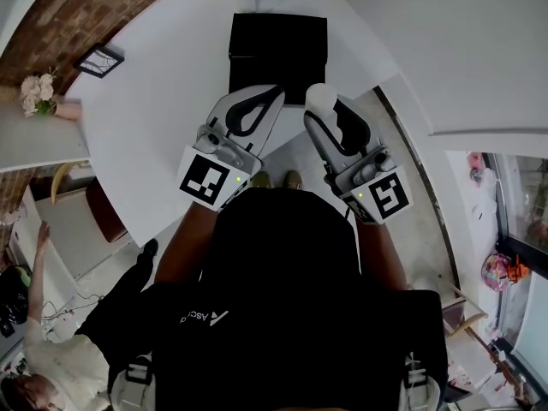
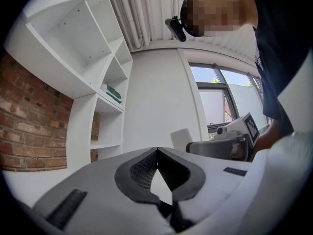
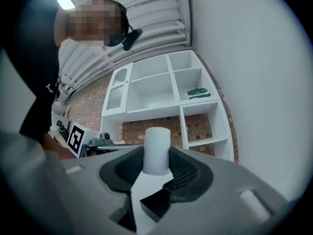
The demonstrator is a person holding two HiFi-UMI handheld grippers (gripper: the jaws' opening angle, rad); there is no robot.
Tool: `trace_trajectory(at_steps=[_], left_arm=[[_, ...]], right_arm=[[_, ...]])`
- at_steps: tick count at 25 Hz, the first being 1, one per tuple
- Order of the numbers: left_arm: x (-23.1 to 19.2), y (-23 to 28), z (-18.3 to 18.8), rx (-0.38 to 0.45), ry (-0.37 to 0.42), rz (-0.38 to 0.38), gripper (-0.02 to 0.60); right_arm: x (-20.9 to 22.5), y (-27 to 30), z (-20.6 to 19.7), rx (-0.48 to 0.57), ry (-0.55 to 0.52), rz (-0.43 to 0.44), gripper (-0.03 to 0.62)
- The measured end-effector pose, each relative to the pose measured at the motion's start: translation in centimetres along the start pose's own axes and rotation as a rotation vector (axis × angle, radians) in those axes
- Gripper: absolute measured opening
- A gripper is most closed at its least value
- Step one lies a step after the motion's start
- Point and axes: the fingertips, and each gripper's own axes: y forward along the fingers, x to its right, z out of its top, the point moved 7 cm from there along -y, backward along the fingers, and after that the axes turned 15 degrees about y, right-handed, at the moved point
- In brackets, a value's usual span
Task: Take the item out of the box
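Note:
A black box [image 1: 278, 45] lies on the white table [image 1: 154, 118], straight ahead of me. Both grippers are held up in front of it, pointing upward. My right gripper [image 1: 321, 101] is shut on a white cylinder-shaped item [image 3: 157, 148], which stands up between its dark ribbed pads [image 3: 183, 173]. The same item [image 2: 181, 138] shows in the left gripper view, off to the right. My left gripper [image 1: 270, 97] is to the left of the right one. Its jaws meet at the tips [image 2: 156, 151] with nothing between them.
A white shelf unit [image 3: 166, 92] stands against a brick wall [image 2: 29, 126], with a green book [image 3: 198, 93] on one shelf. A framed picture [image 1: 98, 60] lies on the table's far left. Flowers [image 1: 38, 92] and another person [image 1: 38, 349] are at the left.

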Motion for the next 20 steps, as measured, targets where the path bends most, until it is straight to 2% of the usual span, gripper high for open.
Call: trace_trajectory(at_steps=[8, 12, 20], left_arm=[[0.11, 0.56, 0.21, 0.004, 0.005, 0.007, -0.002], [0.15, 0.61, -0.2, -0.016, -0.001, 0.007, -0.002], [0.1, 0.89, -0.19, -0.005, -0.007, 0.024, -0.002]], right_arm=[[0.14, -0.36, 0.12, 0.007, -0.033, 0.011, 0.164], [0.28, -0.34, -0.01, 0.004, -0.033, 0.018, 0.164], [0.63, -0.32, 0.07, -0.004, -0.029, 0.028, 0.164]])
